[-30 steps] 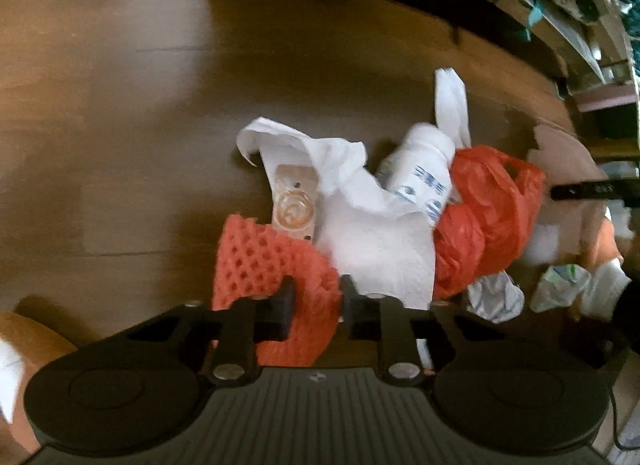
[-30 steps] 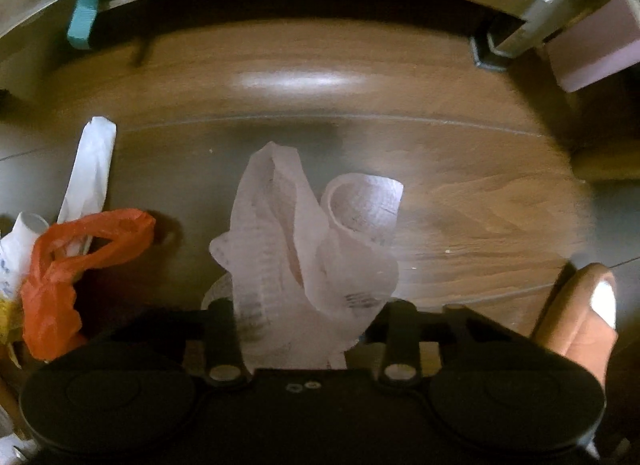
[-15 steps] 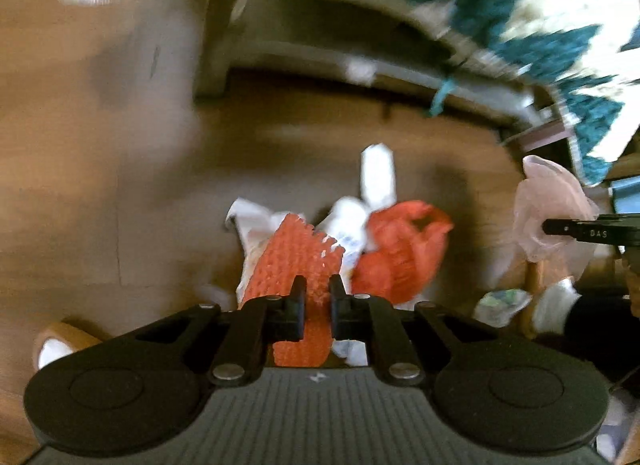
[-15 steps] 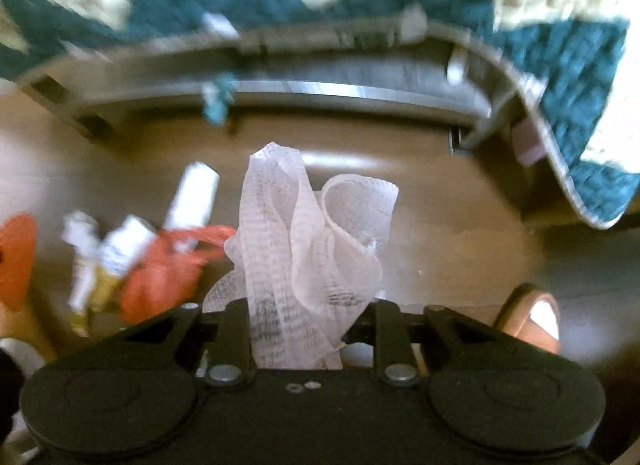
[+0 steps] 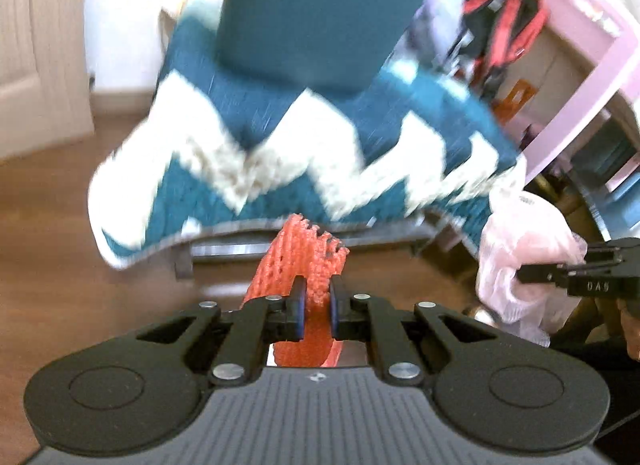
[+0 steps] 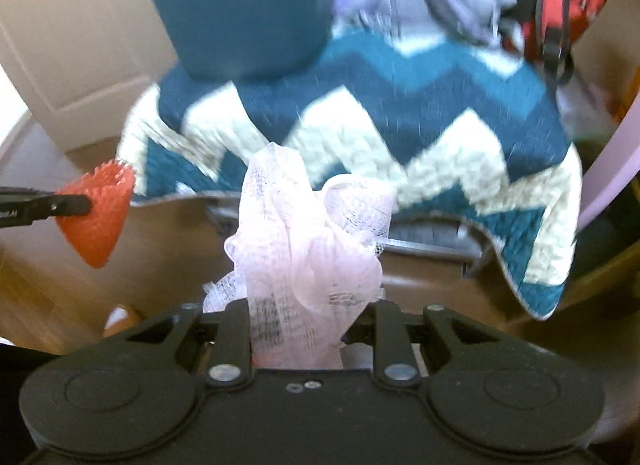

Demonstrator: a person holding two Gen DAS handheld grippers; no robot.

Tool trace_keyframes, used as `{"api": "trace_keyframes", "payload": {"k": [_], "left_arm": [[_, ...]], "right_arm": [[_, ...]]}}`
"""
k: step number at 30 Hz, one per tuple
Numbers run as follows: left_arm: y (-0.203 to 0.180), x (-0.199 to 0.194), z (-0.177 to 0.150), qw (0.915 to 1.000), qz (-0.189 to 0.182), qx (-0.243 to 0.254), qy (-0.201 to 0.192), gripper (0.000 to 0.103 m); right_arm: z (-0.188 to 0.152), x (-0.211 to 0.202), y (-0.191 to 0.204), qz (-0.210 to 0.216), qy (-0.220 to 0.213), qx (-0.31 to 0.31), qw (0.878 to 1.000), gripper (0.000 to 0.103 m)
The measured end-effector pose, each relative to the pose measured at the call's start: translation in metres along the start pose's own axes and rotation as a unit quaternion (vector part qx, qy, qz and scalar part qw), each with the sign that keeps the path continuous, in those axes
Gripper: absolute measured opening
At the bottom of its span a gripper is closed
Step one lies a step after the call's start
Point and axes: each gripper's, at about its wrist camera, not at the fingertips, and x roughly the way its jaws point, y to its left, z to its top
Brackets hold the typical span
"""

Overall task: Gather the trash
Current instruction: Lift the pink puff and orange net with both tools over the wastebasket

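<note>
Left claw (image 5: pixel 316 299) pinches orange foam net (image 5: pixel 304 261), right claw (image 6: pixel 310 329) grips pale mesh wrap (image 6: pixel 308 249) hiding its fingertips, both aloft before blurred zigzag blanket (image 5: pixel 280 153).

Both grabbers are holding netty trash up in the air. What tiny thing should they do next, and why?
Probably keep both shut and carry the trash to a bin, which neither view shows. The left gripper pinches the orange foam net; the right gripper grips the pale pink mesh net. Both hang above the wooden floor, so opening would drop them.
</note>
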Motion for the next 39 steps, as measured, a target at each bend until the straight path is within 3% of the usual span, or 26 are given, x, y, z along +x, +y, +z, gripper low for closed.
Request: {"api": "trace_keyframes", "payload": {"k": [10, 20, 26, 30, 35, 39], "left_arm": [[-0.068, -0.096, 0.03, 0.9945, 0.012, 0.047, -0.092, 0.011], [-0.109, -0.171, 0.097, 0.9766, 0.019, 0.073, -0.201, 0.011], [-0.126, -0.198, 0.151, 0.9623, 0.036, 0.087, -0.255, 0.011], [-0.133, -0.197, 0.189, 0.9557, 0.049, 0.094, -0.275, 0.011], [-0.134, -0.182, 0.229, 0.9529, 0.069, 0.099, -0.278, 0.011], [-0.123, -0.162, 0.258, 0.9556, 0.075, 0.089, -0.27, 0.011]], "right_arm": [[0.034, -0.112, 0.037, 0.007, -0.102, -0.069, 0.992, 0.021], [0.123, -0.185, 0.059, -0.028, -0.231, -0.117, 0.966, 0.021], [0.187, -0.194, 0.066, -0.048, -0.28, -0.117, 0.952, 0.021], [0.227, -0.182, 0.07, -0.055, -0.291, -0.111, 0.949, 0.021], [0.257, -0.16, 0.081, -0.074, -0.289, -0.121, 0.947, 0.021], [0.279, -0.133, 0.082, -0.072, -0.275, -0.112, 0.952, 0.022]]}}
